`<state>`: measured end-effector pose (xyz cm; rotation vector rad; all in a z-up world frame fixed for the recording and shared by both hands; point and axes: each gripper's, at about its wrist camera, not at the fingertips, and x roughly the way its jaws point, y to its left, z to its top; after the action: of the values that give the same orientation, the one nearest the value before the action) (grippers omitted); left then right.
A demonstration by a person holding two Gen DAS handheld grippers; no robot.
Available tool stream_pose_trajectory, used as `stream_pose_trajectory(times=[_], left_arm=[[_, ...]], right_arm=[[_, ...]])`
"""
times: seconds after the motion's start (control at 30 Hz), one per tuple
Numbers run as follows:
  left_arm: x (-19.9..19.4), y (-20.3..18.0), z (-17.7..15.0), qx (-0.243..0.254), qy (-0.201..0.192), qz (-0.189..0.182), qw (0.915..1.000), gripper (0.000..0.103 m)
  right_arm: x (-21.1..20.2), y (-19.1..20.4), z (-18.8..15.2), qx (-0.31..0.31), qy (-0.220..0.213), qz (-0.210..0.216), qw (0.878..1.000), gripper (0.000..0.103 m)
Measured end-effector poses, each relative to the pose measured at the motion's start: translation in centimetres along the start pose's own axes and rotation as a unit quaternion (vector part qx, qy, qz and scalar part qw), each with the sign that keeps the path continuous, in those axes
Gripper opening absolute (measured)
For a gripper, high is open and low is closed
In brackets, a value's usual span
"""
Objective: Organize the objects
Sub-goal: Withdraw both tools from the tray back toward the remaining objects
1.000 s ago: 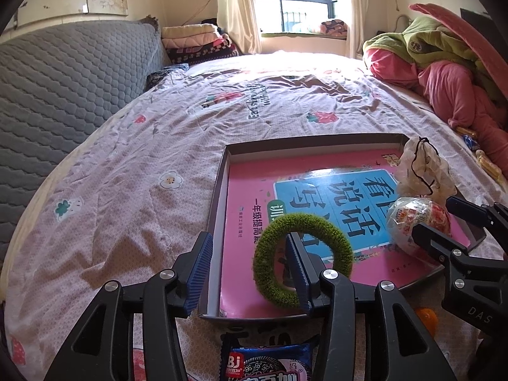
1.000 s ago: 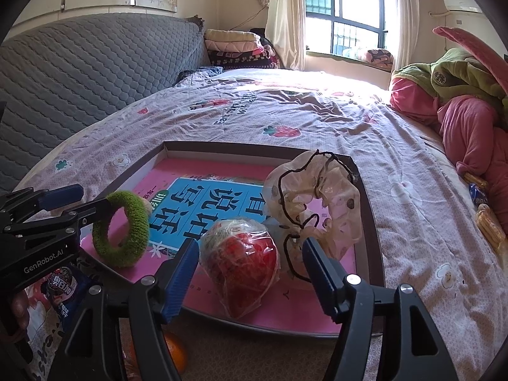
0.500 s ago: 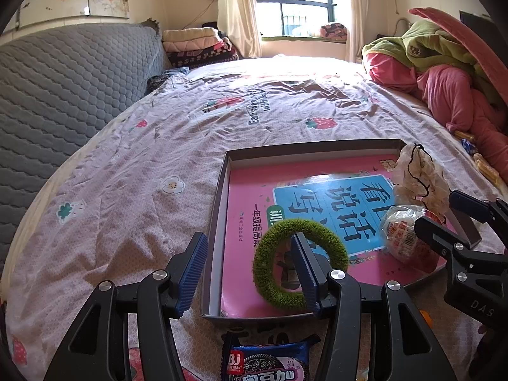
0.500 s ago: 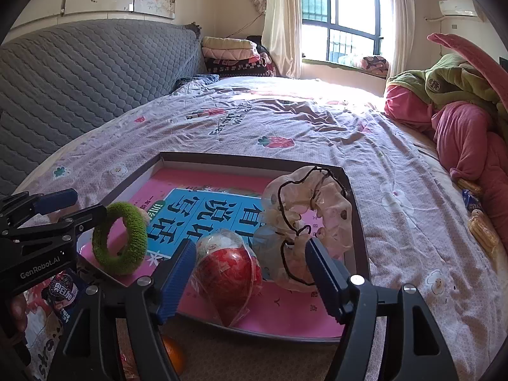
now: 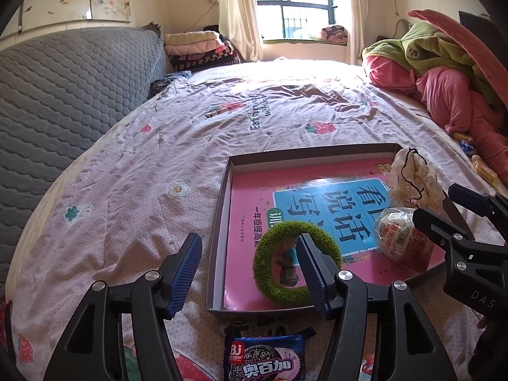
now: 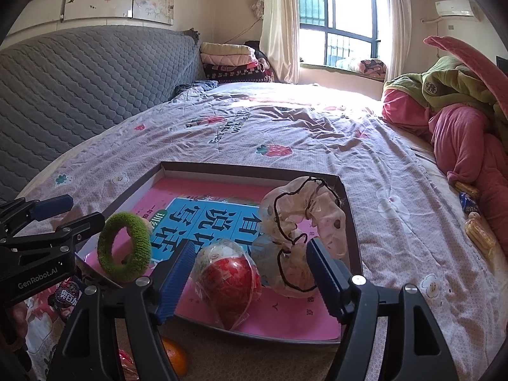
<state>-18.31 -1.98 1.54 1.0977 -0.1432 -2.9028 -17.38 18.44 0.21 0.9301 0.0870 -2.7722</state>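
A shallow box tray (image 5: 222, 209) (image 6: 354, 222) on the bed holds a pink book (image 5: 254, 190), a green fuzzy ring (image 5: 270, 289) (image 6: 125, 246), a red wrapped ball (image 5: 400, 238) (image 6: 230, 281) and a cream scrunchie (image 5: 412, 177) (image 6: 304, 219). My left gripper (image 5: 249, 273) is open and empty; its right finger stands through the ring's hole, which hangs on it, tilted up. My right gripper (image 6: 247, 281) is open around the ball, just before the tray's near edge.
A blue cookie packet (image 5: 266, 358) lies in front of the tray. An orange (image 6: 174, 358) sits below my right gripper. Pink and green bedding (image 6: 460, 120) is piled at right, with snacks (image 6: 476, 228) beside it. A grey headboard (image 5: 63, 89) is at left.
Both grippers have drawn back and risen from the tray. The ball and scrunchie sit in the tray, unmoved. The ring stays on my left gripper's right finger.
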Motion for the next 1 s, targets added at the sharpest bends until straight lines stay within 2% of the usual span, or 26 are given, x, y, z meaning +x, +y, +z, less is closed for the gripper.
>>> stream_pose_trajectory(times=[1.0], left_arm=[[-6.8,-1.7,-0.5,-0.013,-0.025,0.019,0.9994,0.074]], right_arm=[[-5.4,0.0,2.6,-0.002,-0.049,0.01,0.999,0.079]])
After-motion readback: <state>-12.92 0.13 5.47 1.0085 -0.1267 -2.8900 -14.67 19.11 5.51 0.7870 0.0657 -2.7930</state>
